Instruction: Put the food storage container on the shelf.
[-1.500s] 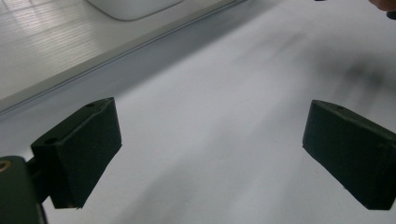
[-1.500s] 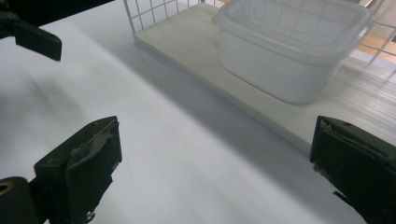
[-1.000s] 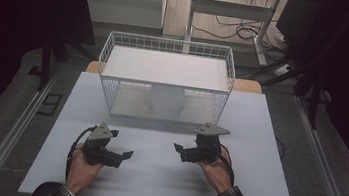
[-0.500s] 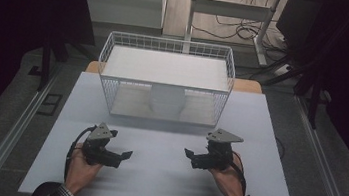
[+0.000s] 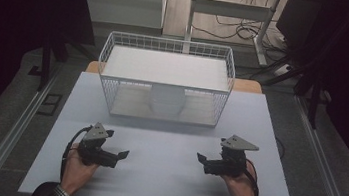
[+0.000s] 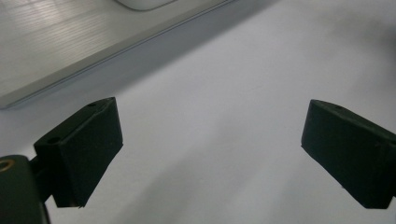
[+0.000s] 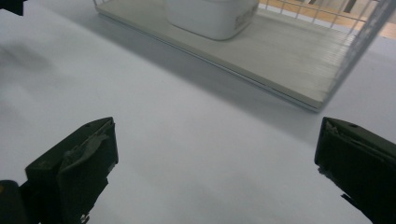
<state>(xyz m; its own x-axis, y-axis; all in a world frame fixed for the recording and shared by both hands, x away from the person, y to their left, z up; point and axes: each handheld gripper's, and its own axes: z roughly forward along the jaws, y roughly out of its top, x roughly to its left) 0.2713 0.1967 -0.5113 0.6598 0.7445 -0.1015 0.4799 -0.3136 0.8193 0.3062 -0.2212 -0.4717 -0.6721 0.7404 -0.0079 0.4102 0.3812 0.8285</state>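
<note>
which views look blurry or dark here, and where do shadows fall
High view: dark surroundings, table evenly lit, soft shadow under the wire basket. Left gripper view: jaws and background soft, faint shadow between the jaws. Right gripper view: white container slightly blurred, a shadow band along the basket's base.

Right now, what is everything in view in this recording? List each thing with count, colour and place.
Table: one, pale grey-white top, centre of the high view.
Wire basket: one, white, at the far middle of the table, with a board across its top.
Container: one, white, on the lower board inside the basket, centre.
Desk frame: one, light grey, on the floor beyond the table.
Cables: several, dark, on the floor under that desk frame.
Left gripper: one, black, near left of the table, jaws open, holding nothing.
Right gripper: one, black, near right, jaws open, holding nothing.
Hands: two, checked sleeves, near edge.
</note>
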